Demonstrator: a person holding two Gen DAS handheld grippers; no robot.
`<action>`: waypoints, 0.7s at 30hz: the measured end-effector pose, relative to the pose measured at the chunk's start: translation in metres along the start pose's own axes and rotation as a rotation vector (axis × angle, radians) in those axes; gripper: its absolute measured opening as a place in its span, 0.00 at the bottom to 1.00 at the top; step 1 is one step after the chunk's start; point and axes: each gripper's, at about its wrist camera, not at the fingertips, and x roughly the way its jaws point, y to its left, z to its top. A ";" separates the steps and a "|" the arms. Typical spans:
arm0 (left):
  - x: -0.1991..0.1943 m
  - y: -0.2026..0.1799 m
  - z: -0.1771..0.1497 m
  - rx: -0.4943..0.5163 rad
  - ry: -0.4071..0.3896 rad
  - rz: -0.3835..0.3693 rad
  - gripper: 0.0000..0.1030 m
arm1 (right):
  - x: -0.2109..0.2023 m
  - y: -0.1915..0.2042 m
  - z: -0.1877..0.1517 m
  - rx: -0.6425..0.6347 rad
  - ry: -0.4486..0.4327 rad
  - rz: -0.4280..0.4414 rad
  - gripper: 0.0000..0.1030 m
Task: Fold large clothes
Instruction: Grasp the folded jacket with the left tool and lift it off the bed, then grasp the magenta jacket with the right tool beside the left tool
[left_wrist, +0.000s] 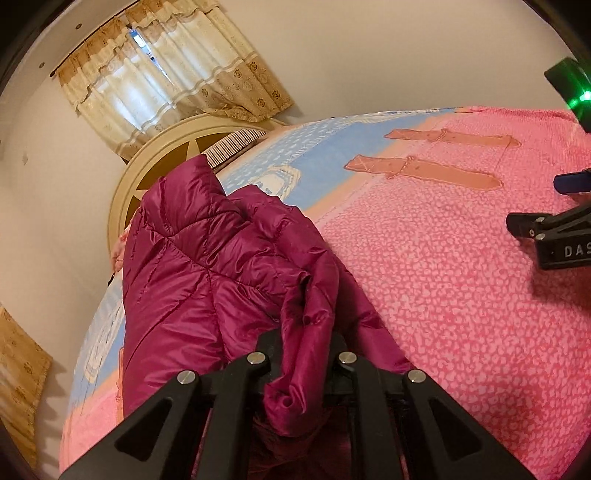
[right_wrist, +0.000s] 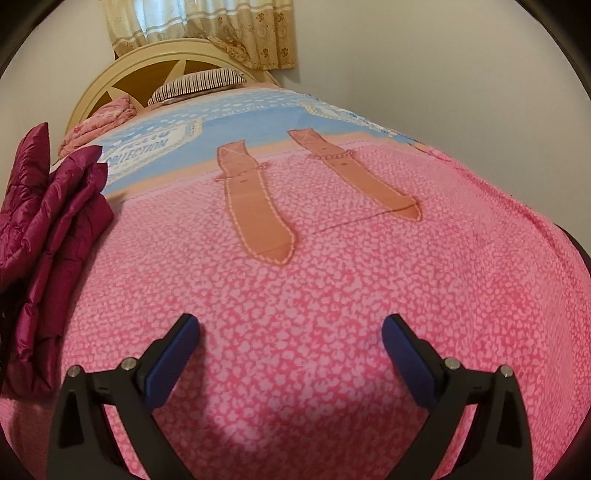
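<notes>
A magenta quilted puffer jacket (left_wrist: 207, 266) lies bunched on the pink bedspread. My left gripper (left_wrist: 301, 343) is shut on a fold of the jacket, with fabric pinched between its jaws. The jacket also shows at the left edge of the right wrist view (right_wrist: 48, 229). My right gripper (right_wrist: 290, 332) is open and empty, its blue pads (right_wrist: 173, 354) spread wide just above the bare pink bedspread (right_wrist: 295, 277), to the right of the jacket. The right gripper also shows at the right edge of the left wrist view (left_wrist: 554, 236).
The bed has a pink and blue spread with two brown strap prints (right_wrist: 258, 210). A cream headboard (right_wrist: 122, 70), a striped pillow (right_wrist: 199, 83) and a pink folded blanket (right_wrist: 103, 118) are at the far end. Curtains (left_wrist: 166, 74) hang behind.
</notes>
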 end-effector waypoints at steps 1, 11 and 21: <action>-0.001 0.001 0.000 -0.001 0.003 -0.002 0.10 | 0.003 0.000 0.000 -0.004 -0.002 -0.004 1.00; -0.052 -0.004 0.015 0.017 -0.054 0.000 0.80 | 0.001 -0.002 0.005 -0.015 0.027 -0.001 0.92; -0.098 0.084 0.004 -0.132 -0.104 0.088 0.88 | -0.019 0.016 0.032 -0.055 0.009 0.002 0.70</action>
